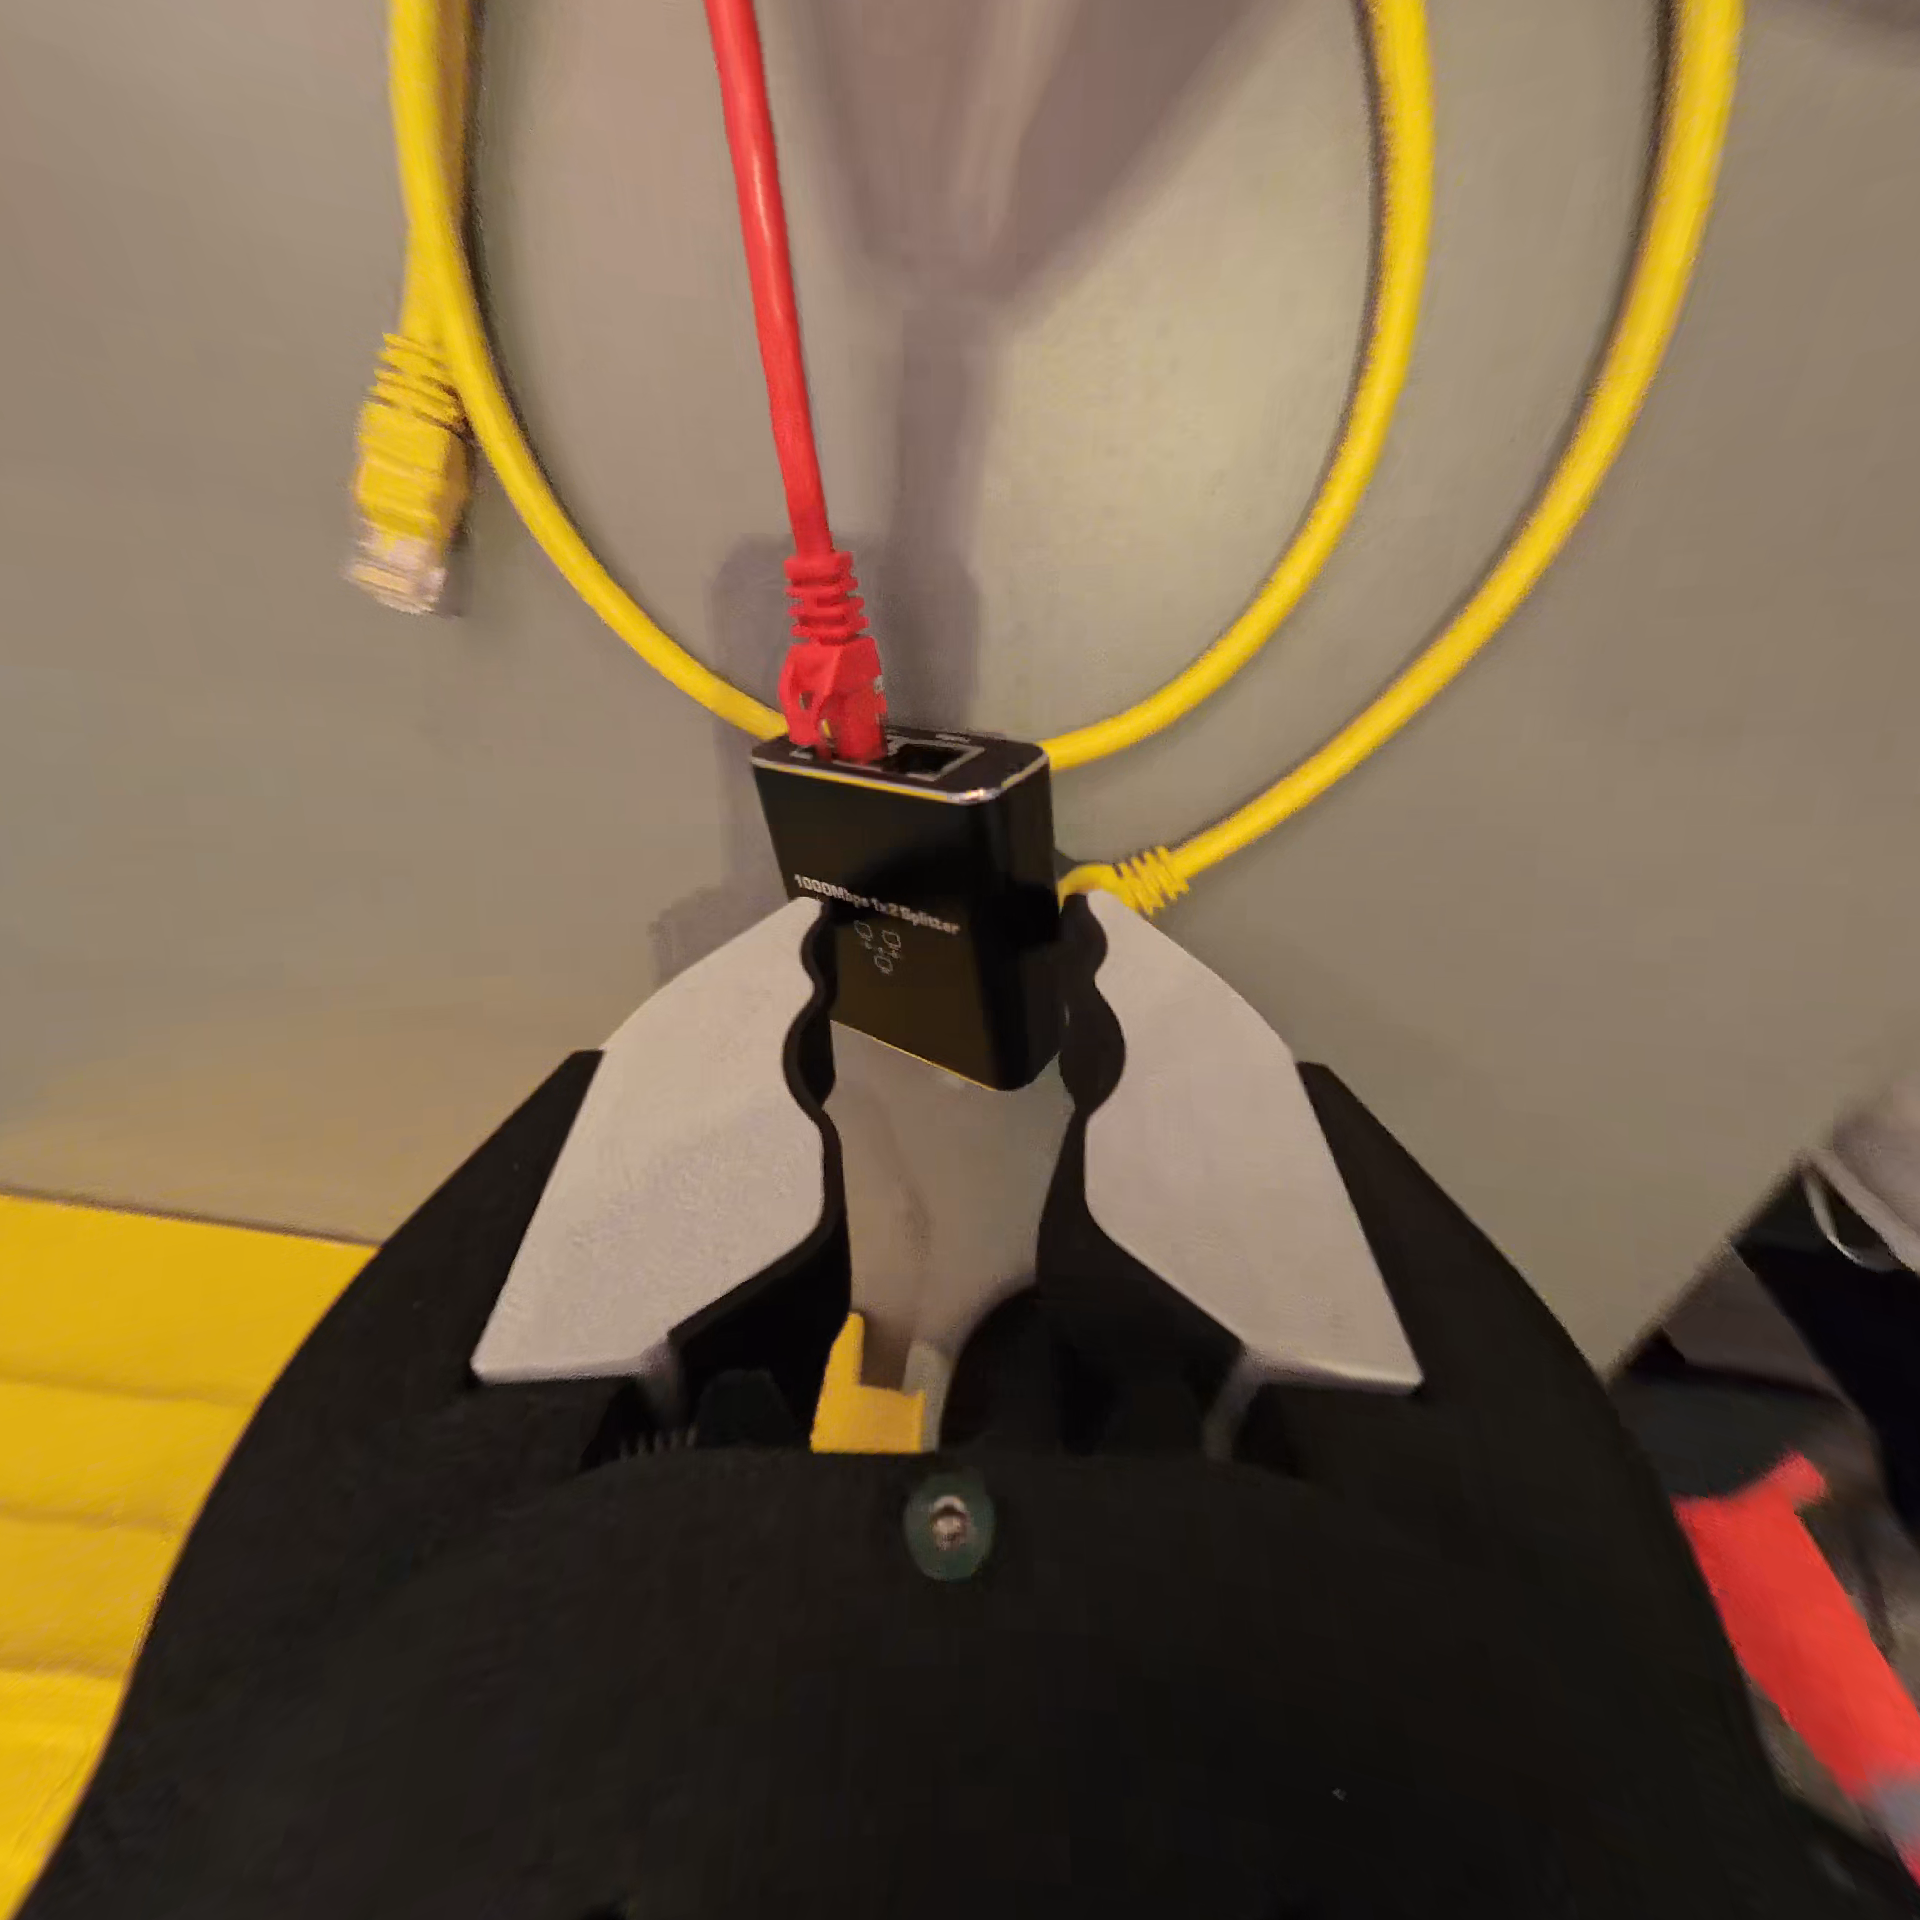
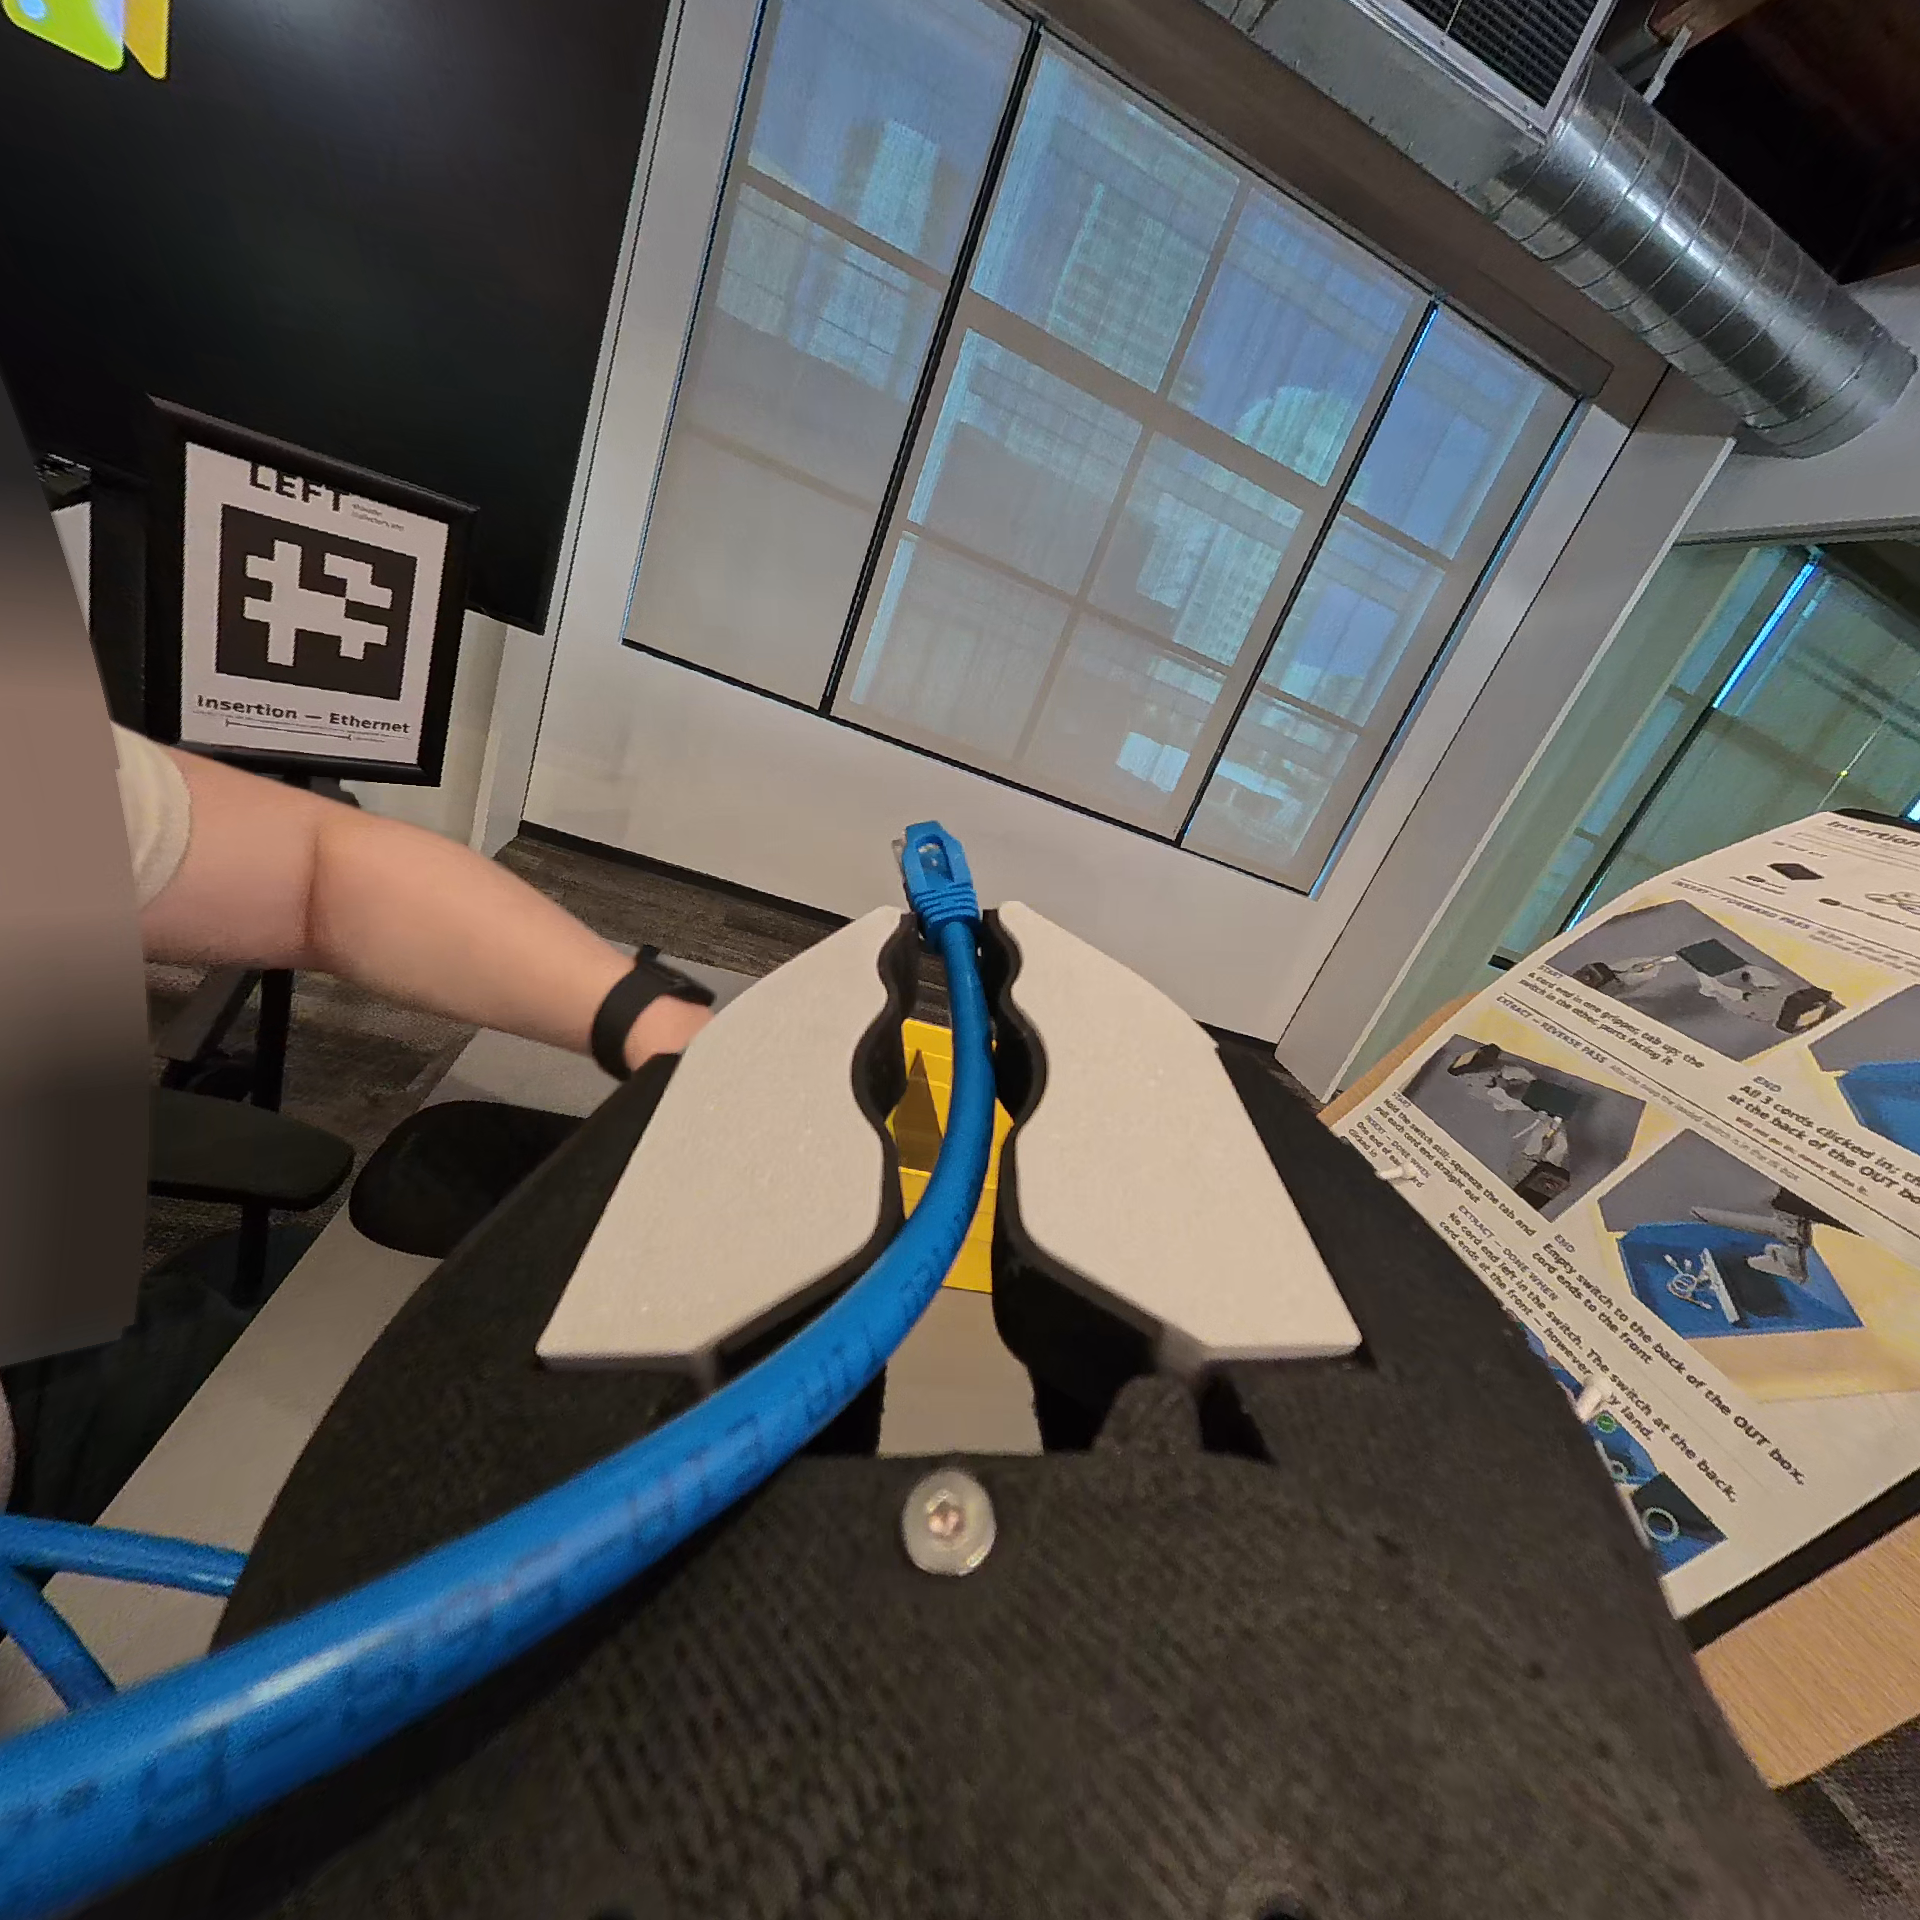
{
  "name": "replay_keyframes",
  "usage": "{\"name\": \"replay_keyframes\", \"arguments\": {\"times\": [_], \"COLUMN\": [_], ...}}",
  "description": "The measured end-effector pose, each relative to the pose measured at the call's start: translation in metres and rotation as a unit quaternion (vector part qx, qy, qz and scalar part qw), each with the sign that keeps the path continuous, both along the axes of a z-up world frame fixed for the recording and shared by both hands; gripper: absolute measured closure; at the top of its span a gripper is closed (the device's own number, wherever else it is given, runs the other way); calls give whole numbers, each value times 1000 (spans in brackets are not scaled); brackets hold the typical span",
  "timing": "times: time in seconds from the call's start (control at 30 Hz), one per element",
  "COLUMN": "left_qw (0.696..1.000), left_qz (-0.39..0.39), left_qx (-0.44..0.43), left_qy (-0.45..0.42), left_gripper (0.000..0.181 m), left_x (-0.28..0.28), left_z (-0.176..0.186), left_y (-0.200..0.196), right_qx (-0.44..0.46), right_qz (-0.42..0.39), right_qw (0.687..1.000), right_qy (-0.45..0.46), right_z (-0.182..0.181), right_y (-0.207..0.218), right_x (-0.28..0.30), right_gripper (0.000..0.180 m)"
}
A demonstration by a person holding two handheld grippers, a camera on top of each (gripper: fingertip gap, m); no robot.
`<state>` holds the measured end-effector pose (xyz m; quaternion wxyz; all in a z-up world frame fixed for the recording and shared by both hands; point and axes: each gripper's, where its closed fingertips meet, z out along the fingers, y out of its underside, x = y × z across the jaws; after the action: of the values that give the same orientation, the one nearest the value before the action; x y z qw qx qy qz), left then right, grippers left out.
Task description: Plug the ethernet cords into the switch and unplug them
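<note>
The left gripper (image 1: 940,935) has its jaws clamped on the little black switch (image 1: 925,914), held up over the grey surface (image 1: 1558,831). A red cord (image 1: 769,312) is plugged into one port with the port beside it empty, and a yellow cord (image 1: 1382,623) loops behind it, its loose plug (image 1: 405,488) hanging off to the left. The right gripper (image 2: 948,925) has its jaws pinched narrow around a blue cord (image 2: 935,1195) just behind the plug (image 2: 930,862), which pokes out past the tips, pointing up toward the window (image 2: 1091,416).
</note>
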<state>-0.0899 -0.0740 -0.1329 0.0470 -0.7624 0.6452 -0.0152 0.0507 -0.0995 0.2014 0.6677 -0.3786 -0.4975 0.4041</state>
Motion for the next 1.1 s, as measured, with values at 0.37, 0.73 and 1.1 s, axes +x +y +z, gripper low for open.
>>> {"name": "replay_keyframes", "arguments": {"times": [0.37,0.73,1.1], "left_qw": [940,939,951], "left_qz": [6,23,26], "left_qx": [-342,-340,-303], "left_qy": [-15,-52,-50], "left_gripper": [141,141,141], "left_x": [8,14,11], "left_z": [11,11,11], "left_y": [-24,-15,-1], "right_qx": [-9,-14,-14], "right_qz": [-1,-7,-8], "right_qw": [1000,1000,1000], "right_qy": [-12,-15,-21], "right_z": [-5,-8,-9], "right_y": [5,10,10], "right_x": [-2,-2,-4], "right_gripper": [167,167,167]}}
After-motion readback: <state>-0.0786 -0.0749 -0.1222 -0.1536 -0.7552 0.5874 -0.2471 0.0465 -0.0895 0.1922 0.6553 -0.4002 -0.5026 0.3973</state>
